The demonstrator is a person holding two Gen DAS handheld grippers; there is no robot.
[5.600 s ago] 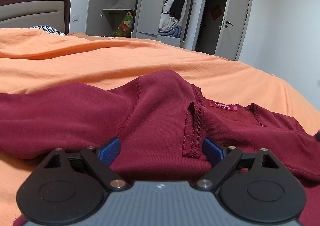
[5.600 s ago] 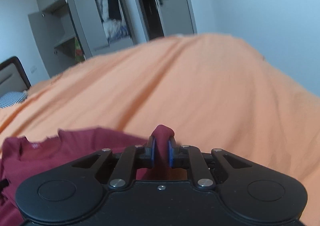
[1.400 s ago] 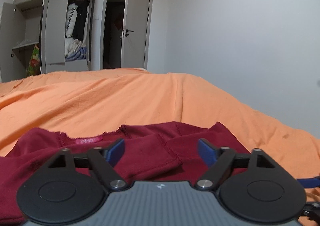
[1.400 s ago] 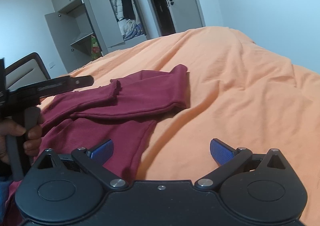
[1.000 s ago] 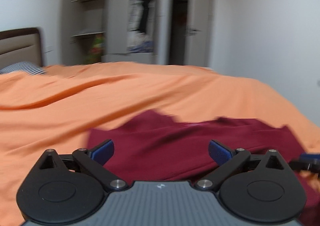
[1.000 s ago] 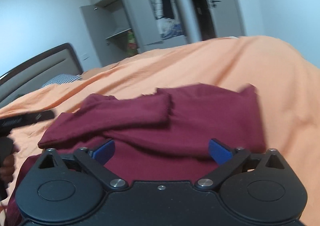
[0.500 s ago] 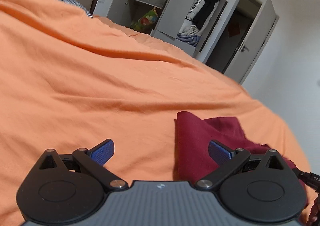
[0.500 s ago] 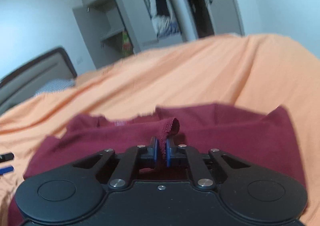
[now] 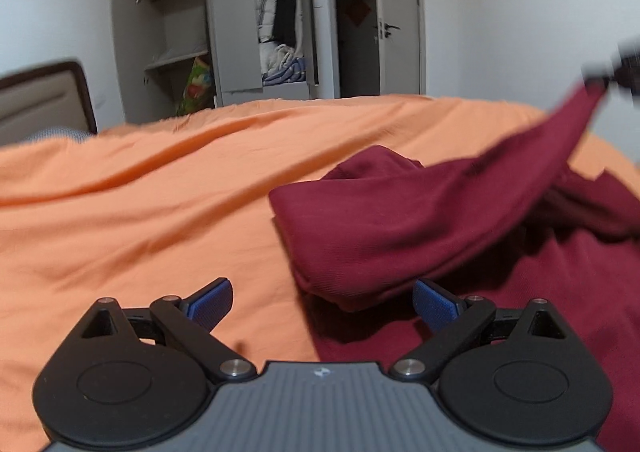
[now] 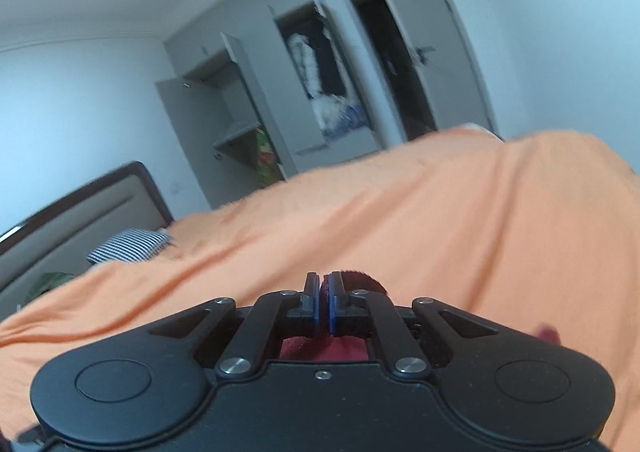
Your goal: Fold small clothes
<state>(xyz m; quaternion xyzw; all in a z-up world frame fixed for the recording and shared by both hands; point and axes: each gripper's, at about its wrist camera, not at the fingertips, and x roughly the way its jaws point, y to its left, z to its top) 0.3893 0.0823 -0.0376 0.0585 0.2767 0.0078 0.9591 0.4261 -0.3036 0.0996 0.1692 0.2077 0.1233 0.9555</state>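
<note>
- Basically: dark red knit garment lies on the orange bedsheet, bunched, one cuff end pulled up and out toward upper right.
- Right gripper — jaws closed on that red cuff, fabric pinched between the blue pads.
- Left gripper — jaws wide apart, holding nothing; folded edge of the garment sits just ahead, right of centre, nearer its right pad.
- Lifted sleeve runs diagonally, low-left to high-right; left gripper is nearer the bulk, so my guess is it pins or grabs the fold.
- Left view shows the whole garment; right view shows only the pinch and the grey wardrobe.
</note>
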